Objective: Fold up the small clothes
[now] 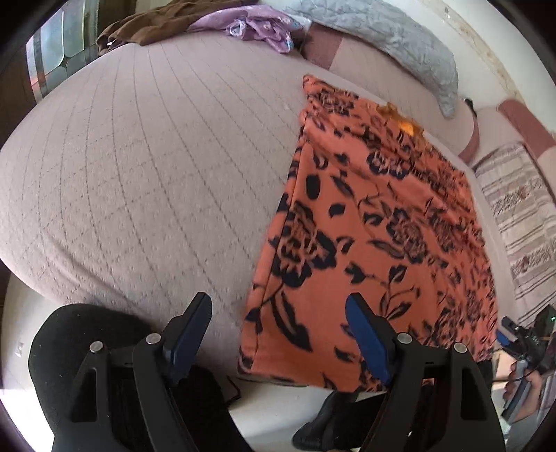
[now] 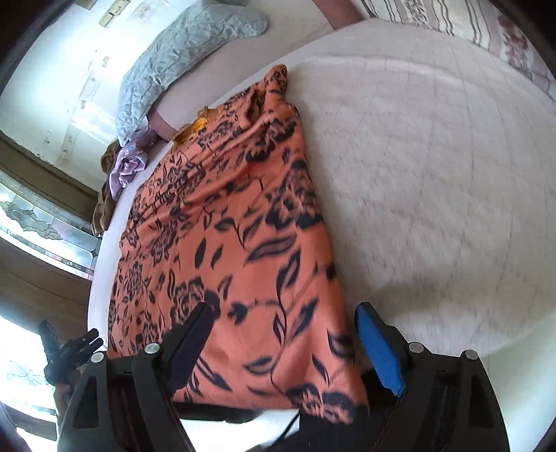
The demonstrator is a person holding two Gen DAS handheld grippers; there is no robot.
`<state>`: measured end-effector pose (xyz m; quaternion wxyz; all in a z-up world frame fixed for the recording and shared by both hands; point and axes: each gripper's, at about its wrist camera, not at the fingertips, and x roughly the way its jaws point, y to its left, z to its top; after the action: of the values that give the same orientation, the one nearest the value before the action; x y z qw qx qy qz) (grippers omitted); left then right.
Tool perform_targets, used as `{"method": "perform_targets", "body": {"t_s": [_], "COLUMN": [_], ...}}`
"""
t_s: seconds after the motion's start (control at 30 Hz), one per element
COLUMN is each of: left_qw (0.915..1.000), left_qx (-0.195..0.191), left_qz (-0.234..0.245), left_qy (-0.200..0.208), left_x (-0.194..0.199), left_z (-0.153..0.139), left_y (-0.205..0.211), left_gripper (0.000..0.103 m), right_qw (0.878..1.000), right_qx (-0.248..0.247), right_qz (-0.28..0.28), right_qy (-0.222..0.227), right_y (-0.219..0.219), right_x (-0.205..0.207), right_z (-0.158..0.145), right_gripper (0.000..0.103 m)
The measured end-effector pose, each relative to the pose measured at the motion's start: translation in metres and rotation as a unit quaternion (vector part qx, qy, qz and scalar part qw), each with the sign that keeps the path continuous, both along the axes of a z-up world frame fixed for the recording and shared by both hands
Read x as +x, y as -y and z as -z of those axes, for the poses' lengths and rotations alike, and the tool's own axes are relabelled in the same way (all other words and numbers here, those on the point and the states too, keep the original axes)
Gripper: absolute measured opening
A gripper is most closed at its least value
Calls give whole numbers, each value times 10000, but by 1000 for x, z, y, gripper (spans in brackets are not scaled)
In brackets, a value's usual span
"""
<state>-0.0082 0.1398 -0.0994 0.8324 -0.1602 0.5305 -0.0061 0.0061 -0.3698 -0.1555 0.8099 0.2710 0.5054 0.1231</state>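
An orange garment with a black flower print (image 1: 375,222) lies flat on the pale quilted bed (image 1: 146,167), folded into a long strip whose near end reaches the bed's edge. My left gripper (image 1: 278,313) hovers over its near left corner, jaws open, nothing pressed between the blue pads (image 1: 368,344). In the right wrist view the same garment (image 2: 226,243) stretches away from me. My right gripper (image 2: 281,320) stands open above its near right corner, holding nothing. Each gripper shows at the other view's edge: the right gripper (image 1: 521,333) and the left gripper (image 2: 69,347).
A grey quilted pillow (image 1: 392,38), a crumpled purple garment (image 1: 260,24) and a brown cloth (image 1: 153,24) lie at the bed's far end. A striped blanket (image 1: 521,215) lies right of the orange garment. Dark clothing and a shoe (image 1: 323,427) are below the bed's edge.
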Motion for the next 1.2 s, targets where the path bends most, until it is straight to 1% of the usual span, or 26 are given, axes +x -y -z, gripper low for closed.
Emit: {"method": "perform_targets", "body": {"t_s": [0.1,0.2,0.3,0.37,0.43,0.5,0.53,0.6,0.63,0.7,0.73,0.8,0.83,0.87,0.9,0.97,1.03,1.1,1.17,1.2], "left_qw": [9999,9996,9996,9996,9994,9992,9992,9996,9996,9995,9995,9995,9993,9994,9994,9997,9991,9988,9996,9998], "left_qx": [42,182,81,85,99,167,154,-14,-88,-76,-54,97,144,-11,-206,-150,-245,-243,-174,-159], "left_qz": [2,121,144,147,165,186,192,140,125,136,138,94,89,142,172,177,168,179,178,123], "left_qy": [-168,-192,-227,-241,-290,-322,-312,-245,-250,-293,-291,-299,-325,-308,-237,28,311,376,135,-44], "left_x": [-3,-7,-10,-12,-12,-13,-14,-18,-19,-20,-21,-21,-21,-21,-21,-26,-30,-28,-22,-19], "left_z": [8,10,12,13,18,20,19,18,18,22,22,20,20,18,13,-3,-22,-26,-12,-1], "left_y": [1,6,8,9,11,13,13,11,10,9,9,9,8,5,3,3,1,0,-1,-2], "left_gripper": [80,80,80,80,80,79,79,77,77,77,74,48,17,9,8,8,8,8,10,10], "right_qw": [9999,9995,9992,9990,9987,9989,9988,9988,9987,9988,9990,9983,9984,9986,9986,9982,9981,9977,9984,9981], "right_qx": [73,191,256,340,411,157,118,43,67,131,138,264,251,199,141,233,394,605,540,594], "right_qz": [10,1,-14,-21,-151,-298,-308,-303,-305,-267,-223,-211,-204,-226,-285,-359,-367,-287,-156,-109], "right_qy": [-109,-240,-294,-291,-266,-334,-362,-394,-406,-380,-369,-468,-471,-442,-429,-418,-282,-51,-27,-152], "right_y": [1,5,8,9,5,-2,-2,-1,0,2,3,4,3,2,0,-2,-2,2,6,8], "right_x": [-11,-17,-22,-24,-25,-24,-23,-26,-26,-28,-29,-26,-25,-25,-25,-25,-24,-23,-18,-15], "right_z": [6,14,19,22,21,22,22,22,22,20,21,26,27,26,25,20,6,-9,-10,-1], "right_gripper": [86,86,86,86,79,63,58,39,38,38,39,40,40,40,33,8,8,8,11,12]}}
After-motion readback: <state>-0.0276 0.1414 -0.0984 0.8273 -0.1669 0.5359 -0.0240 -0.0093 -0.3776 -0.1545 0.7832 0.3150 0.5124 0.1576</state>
